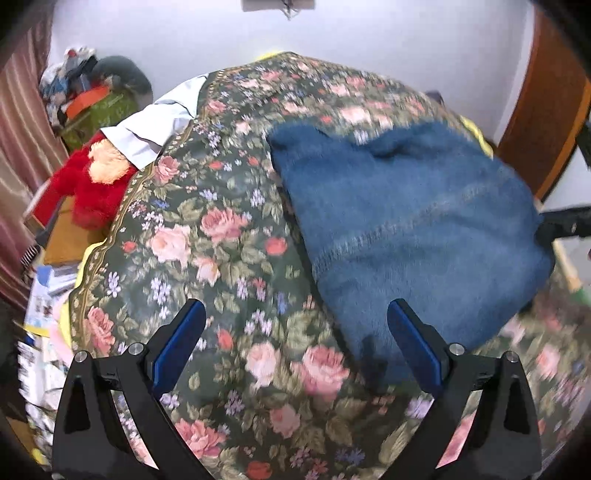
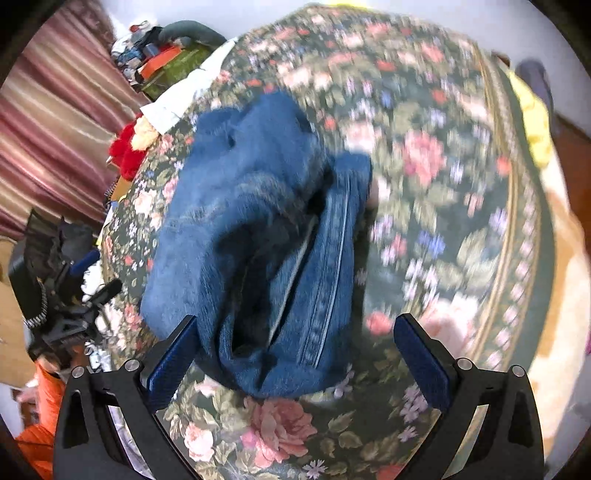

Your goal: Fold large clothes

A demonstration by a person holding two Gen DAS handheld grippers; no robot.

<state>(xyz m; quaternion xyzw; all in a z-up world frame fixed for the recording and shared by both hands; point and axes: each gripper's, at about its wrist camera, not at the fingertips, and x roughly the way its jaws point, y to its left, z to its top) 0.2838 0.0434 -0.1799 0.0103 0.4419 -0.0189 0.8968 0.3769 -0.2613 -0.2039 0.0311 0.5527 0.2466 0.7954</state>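
— What's nearest you?

— My left tongs [image 1: 295, 321], spread wide with nothing between them. They hang over the flowered cover [image 1: 207, 236]. The blue pad [image 1: 415, 347] on one finger overlaps the near corner of the jeans [image 1: 406, 221], but I can't tell if it touches the cloth.

— And your other hand?

— My right tongs [image 2: 295, 334] are wide apart too, gripping nothing. The near end of the jeans [image 2: 258, 229] lies between their fingers in that view, low on the cover [image 2: 424, 184].

— So where is the garment exactly?

— Flat on the cover in a folded blue bundle. From the left it sits to the right of centre, one seam running across it. From the right I look into a dark fold at its near end, with a stitched edge beside it.

— Anything past it?

— A red plush toy [image 1: 92, 184] off the cover's left edge, next to a pale cloth [image 1: 155, 125]. Farther on, a heap of clutter [image 1: 88, 88] against the white wall [image 1: 369, 33], and a striped curtain [image 2: 55, 122] at the left. A wooden door [image 1: 546, 110] stands at the right. The far parts are blurred.
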